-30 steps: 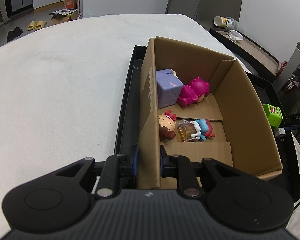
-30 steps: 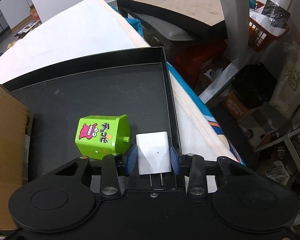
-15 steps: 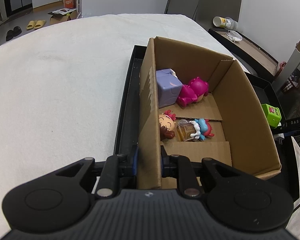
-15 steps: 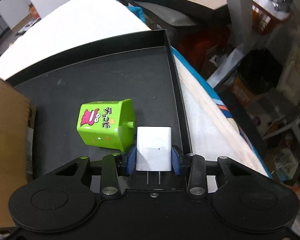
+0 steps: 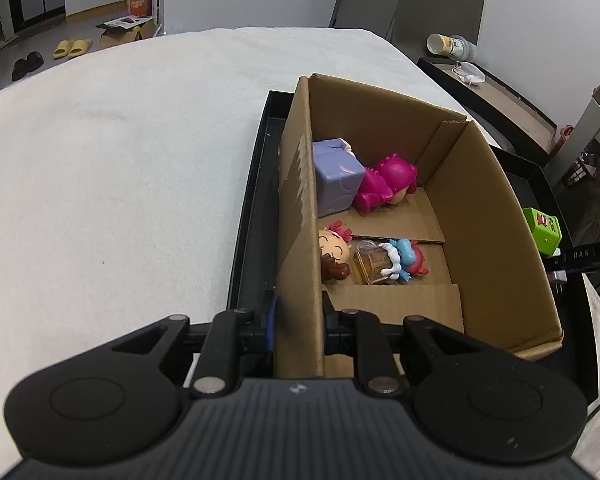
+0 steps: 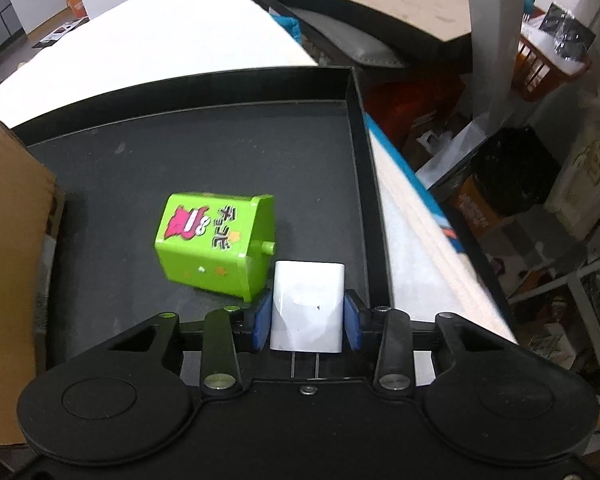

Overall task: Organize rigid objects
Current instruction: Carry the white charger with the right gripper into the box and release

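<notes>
Left gripper is clamped nearly shut on the left wall of the cardboard box, which stands in the black tray and holds toy figures. Right gripper holds a white plug adapter between its pads, narrowly parted, over the tray floor just right of the green toy box.

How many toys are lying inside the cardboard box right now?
4. A lilac block toy and magenta figure lie at the far end of the brown cardboard box; a red-bowed doll and blue-haired figure nearer. Others may hide behind the near wall.
</notes>
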Tool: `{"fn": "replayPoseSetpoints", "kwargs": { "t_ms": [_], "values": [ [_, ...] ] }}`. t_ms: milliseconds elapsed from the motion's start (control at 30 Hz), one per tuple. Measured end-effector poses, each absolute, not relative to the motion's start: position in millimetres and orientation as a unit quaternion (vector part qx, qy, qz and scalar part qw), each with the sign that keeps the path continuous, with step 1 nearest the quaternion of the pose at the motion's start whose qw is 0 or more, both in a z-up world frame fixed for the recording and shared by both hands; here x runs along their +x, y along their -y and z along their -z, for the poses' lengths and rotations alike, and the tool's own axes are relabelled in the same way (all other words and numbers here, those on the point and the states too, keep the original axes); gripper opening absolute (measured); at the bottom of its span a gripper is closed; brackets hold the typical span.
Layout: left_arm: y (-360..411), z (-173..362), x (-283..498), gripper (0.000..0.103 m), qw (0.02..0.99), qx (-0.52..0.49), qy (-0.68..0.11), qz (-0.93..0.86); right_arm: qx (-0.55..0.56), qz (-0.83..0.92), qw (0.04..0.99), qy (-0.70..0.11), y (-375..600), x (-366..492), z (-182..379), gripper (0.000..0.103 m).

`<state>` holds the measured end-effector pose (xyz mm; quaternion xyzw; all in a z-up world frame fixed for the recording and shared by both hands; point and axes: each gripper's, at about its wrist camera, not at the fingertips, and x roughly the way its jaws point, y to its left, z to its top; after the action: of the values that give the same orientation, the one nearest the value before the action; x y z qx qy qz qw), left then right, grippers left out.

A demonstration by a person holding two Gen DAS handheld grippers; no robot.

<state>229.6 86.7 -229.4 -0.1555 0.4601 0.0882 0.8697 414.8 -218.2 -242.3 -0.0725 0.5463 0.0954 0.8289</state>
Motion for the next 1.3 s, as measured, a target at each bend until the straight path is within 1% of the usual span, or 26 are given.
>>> {"fn": "replayPoseSetpoints", "kwargs": {
  "t_ms": [300, 767, 1300],
  "values": [
    [-91, 229, 230, 0.019, 0.868, -0.158, -0.462, -0.087, -0.064, -0.100, 0.837, -0.535, 209, 396, 216, 0.037],
    [-91, 228, 230, 0.019, 0.868, -0.160, -0.465, -0.078, -0.035, -0.118, 0.866, -0.484, 196, 367, 161, 0.037],
    [-95, 227, 232, 0.019, 0.864, -0.167, -0.469, -0.072, -0.014, -0.177, 0.877, -0.446, 160, 340, 126, 0.037]
  ]
}}
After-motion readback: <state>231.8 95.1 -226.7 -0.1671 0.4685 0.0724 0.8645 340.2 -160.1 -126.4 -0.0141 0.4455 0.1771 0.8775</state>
